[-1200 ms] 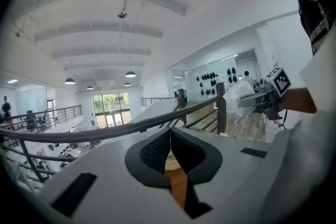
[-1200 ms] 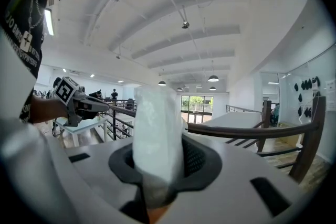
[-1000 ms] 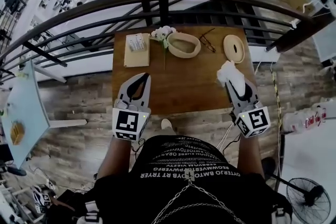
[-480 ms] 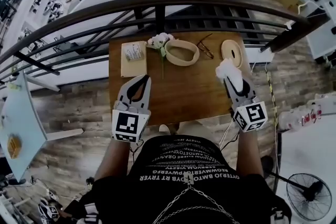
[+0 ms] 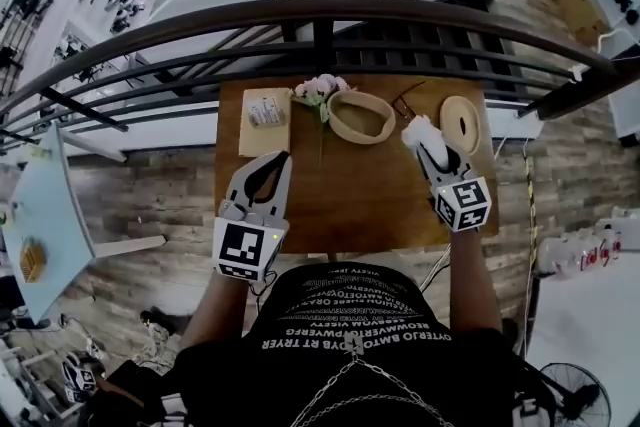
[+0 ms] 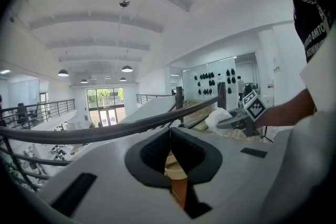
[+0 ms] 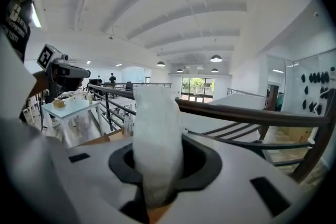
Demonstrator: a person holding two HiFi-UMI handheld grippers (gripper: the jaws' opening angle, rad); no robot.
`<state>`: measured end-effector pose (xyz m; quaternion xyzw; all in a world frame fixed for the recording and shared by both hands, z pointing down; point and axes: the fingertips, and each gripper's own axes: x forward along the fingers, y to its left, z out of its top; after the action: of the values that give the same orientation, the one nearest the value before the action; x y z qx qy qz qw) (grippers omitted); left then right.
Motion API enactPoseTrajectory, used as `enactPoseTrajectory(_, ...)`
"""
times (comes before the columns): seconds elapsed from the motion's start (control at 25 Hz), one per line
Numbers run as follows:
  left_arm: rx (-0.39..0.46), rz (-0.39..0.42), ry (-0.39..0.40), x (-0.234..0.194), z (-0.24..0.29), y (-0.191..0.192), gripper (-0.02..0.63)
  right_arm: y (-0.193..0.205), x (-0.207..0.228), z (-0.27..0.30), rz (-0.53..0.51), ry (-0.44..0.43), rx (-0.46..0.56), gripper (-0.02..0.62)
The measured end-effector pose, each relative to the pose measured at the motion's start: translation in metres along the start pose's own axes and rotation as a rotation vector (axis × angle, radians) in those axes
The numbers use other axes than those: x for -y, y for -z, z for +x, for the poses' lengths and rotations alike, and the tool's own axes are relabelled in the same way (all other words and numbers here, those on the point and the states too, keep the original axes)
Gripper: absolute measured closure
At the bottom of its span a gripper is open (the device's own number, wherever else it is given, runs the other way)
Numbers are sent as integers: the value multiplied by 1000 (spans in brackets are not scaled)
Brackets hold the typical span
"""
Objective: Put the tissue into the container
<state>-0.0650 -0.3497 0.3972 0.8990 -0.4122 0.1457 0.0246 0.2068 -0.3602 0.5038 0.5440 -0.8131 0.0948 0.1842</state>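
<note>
Dark metal railing (image 5: 300, 15) curving across the top of the head view, with a brown wooden table (image 5: 330, 200) set against it. Over the near left part of that table, left gripper (image 5: 278, 161), jaws together tip to tip, nothing between them. Over the right part, right gripper (image 5: 424, 141), clamped on the tissue (image 5: 417, 131). At the far middle of the table, container (image 5: 361, 116): a pale beige oval with a thick rim and an open top. To its left, a tan rectangular board (image 5: 257, 143) carrying a small pale item (image 5: 265, 112), too small to identify. At the far right, a round beige lid (image 5: 460, 123) lying flat, apart from the container. Tissue held above the wood between container and lid, just beside the container's right rim and not inside it. White, soft and crumpled, showing in the head view as a rounded wad that covers the fingertips. In the right gripper view, an upright column with a blunt rounded top and faint creases, pinched narrow low down where the dark pads press and bulging wider above them. Pink-white flowers (image 5: 320, 89) just beside the container's left end. Thin-framed glasses (image 5: 408, 100) near its right end, close behind the tissue.
</note>
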Motion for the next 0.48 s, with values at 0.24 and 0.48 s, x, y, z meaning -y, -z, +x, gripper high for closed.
enactPoseTrajectory(0.24, -23, -7, -58, -11, 31, -1, 577, 35, 14, 71, -2, -100, -101, 476)
enactPoseTrajectory(0.48, -53, -23, -82, -10, 63, 4, 577, 76, 18, 143, -1, -199, -202, 476)
